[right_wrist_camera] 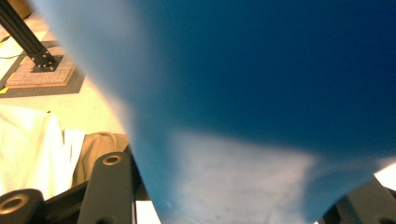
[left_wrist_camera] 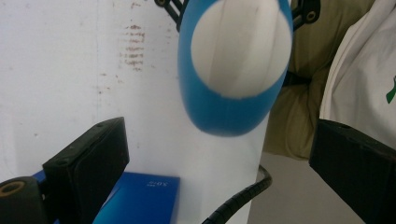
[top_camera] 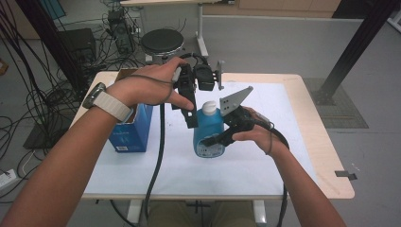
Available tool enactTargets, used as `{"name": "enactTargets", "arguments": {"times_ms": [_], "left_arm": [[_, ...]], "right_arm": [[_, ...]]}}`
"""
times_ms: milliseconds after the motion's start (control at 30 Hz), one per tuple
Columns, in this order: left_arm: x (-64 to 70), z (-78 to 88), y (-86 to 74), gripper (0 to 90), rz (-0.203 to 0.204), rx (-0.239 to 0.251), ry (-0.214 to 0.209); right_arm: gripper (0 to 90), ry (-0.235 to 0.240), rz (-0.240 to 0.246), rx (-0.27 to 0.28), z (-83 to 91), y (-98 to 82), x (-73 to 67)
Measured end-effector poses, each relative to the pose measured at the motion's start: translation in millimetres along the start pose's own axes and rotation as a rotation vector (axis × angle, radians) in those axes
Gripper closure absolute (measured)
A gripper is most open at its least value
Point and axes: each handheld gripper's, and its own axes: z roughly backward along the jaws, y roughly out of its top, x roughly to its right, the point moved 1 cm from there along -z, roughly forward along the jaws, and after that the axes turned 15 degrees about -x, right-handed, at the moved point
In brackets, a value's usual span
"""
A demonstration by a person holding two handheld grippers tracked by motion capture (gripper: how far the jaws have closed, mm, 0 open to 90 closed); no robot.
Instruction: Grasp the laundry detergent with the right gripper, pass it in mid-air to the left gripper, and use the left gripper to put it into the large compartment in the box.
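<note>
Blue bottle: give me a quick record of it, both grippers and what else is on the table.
bottle: blue bottle, white cap, upright above the white mat
right gripper: right gripper shut on the bottle's body from the right
left gripper: left gripper open, above the bottle's left shoulder, nothing held
box: blue box on the table's left side, apart from the bottle
</note>
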Motion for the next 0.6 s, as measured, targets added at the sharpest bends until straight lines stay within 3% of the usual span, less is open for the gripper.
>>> {"name": "enactTargets", "arguments": {"times_ms": [600], "left_arm": [[-1.5, -0.9, 17.3, 6.1, -0.024, -0.006, -0.004]], "right_arm": [[43.7, 0.003, 0.007, -0.004, -4.6, 3.5, 1.1]]}}
